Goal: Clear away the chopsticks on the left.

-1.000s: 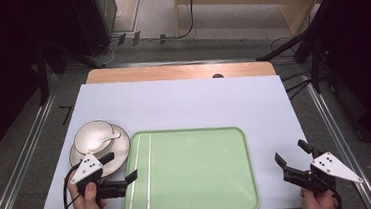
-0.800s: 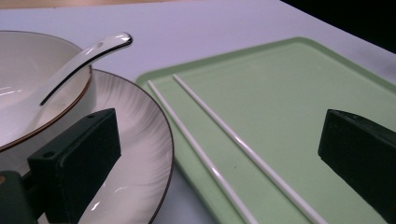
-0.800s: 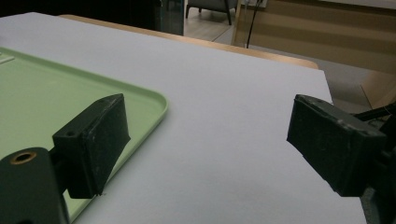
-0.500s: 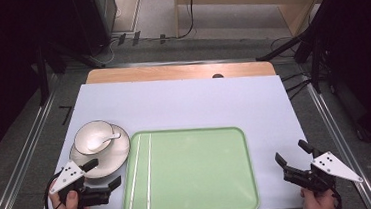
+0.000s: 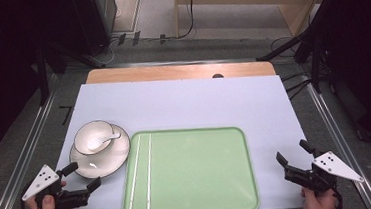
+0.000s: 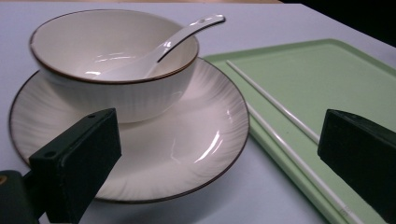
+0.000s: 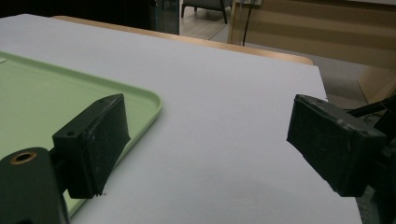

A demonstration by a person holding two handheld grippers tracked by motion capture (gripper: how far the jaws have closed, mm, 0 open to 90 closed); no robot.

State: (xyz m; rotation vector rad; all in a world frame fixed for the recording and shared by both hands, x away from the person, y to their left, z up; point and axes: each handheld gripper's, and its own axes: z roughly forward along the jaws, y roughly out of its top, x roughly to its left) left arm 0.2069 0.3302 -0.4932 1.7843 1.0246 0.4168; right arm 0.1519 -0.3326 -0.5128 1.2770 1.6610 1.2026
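Note:
A cream bowl [image 5: 91, 136] [image 6: 116, 98] with a white spoon [image 5: 109, 138] [image 6: 187, 32] in it stands on a cream plate [image 5: 112, 159] [image 6: 187, 144] at the table's left. Beside the plate lies a green tray [image 5: 199, 173] [image 6: 336, 74] [image 7: 37, 102], with two white chopsticks [image 5: 141, 173] [image 6: 275, 102] along its left side. My left gripper [image 5: 84, 175] [image 6: 219, 154] is open just in front of the plate, its jaws pointing at plate and tray edge. My right gripper [image 5: 292, 151] [image 7: 210, 140] is open over the bare sheet right of the tray, holding nothing.
A white sheet [image 5: 183, 99] covers the table, with a wooden strip [image 5: 181, 72] along the far edge. Metal rails run down both sides of the table. Dark stands and cables sit on the floor beyond.
My left gripper has drawn back to the left, away from the tray's left edge toward the table's front left corner. The right gripper has stayed put.

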